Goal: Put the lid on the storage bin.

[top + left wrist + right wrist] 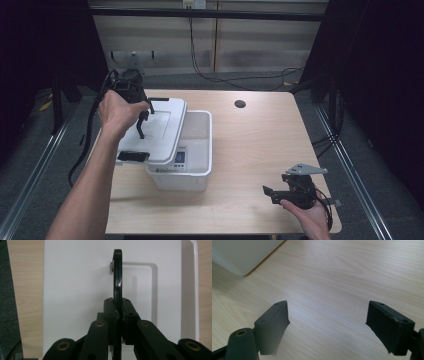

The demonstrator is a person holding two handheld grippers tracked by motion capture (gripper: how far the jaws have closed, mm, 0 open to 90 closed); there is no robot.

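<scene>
My left tool (141,121) is clenched on the black handle (117,277) of the white lid (162,131), held askew over the bin (200,150); my right tool (274,194) hangs released above the surface (260,135).

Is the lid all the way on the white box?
No, the lid sits shifted to one side, held by its handle in the left gripper, leaving the box open.

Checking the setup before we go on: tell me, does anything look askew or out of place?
Yes: the white lid sits skewed, shifted left so the white bin stays half uncovered. The left tool is clamped on its black handle.
</scene>
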